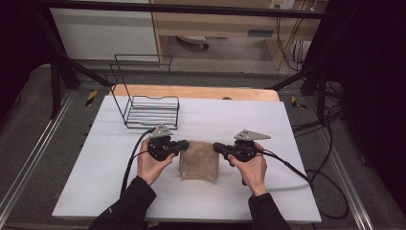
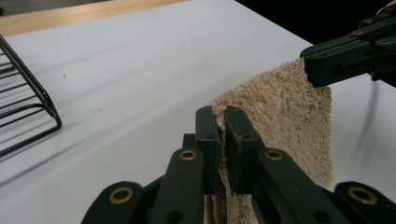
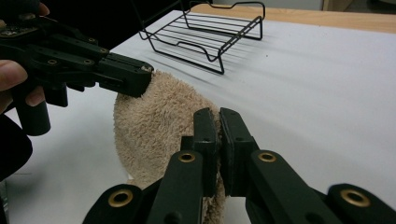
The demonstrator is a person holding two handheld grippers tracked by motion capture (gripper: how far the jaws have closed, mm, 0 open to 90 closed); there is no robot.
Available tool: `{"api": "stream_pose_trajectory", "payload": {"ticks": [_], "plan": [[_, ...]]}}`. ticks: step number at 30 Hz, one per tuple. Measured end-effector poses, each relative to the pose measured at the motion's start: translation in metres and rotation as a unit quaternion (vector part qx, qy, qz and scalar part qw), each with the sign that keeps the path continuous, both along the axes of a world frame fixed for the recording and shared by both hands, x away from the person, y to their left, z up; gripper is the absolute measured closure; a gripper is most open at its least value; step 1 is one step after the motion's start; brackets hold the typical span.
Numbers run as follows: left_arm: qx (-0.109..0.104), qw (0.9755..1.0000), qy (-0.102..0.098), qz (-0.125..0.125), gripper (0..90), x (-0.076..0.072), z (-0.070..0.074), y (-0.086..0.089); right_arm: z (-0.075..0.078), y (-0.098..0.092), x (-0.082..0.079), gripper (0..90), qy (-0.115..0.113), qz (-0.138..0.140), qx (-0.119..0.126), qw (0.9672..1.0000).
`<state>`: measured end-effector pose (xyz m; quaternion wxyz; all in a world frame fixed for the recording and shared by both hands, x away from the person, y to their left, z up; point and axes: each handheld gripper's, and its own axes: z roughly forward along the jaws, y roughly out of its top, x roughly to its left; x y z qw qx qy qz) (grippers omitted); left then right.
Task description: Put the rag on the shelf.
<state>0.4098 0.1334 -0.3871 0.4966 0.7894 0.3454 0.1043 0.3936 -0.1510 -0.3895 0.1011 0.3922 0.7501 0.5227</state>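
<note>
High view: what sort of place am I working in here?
Most likely a lab or workshop recording station, not a home. A white board lies over a wooden table, black frame bars surround it, and loose cables trail across the grey floor. A beige towel and wire rack look like test props.

Your left tongs (image 2: pixel 223 140) hide the pinched edge of the beige terry cloth (image 2: pixel 285 121); its lower end is cut off below them.

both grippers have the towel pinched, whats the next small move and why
Probably lift both a little higher together. The left gripper and right gripper are each shut on an upper corner of the beige towel, which hangs between them with its lower part apparently on the white table. Rising evenly should free it before carrying it toward the wire rack.
</note>
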Motion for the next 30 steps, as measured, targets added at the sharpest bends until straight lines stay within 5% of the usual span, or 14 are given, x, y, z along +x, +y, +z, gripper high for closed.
{"api": "stream_pose_trajectory", "payload": {"ticks": [15, 30], "plan": [[-0.024, 0.9971, -0.069, 0.022, 84.6, -0.008, 0.023, 0.006, 0.029, 0.005, 0.001, 87.1, -0.043, 0.002, 0.003, 0.9991], [-0.032, 0.9944, -0.095, 0.035, 84.7, -0.008, 0.045, 0.019, 0.052, 0.018, 0.004, 87.0, -0.075, 0.005, 0.012, 0.9971]]}}
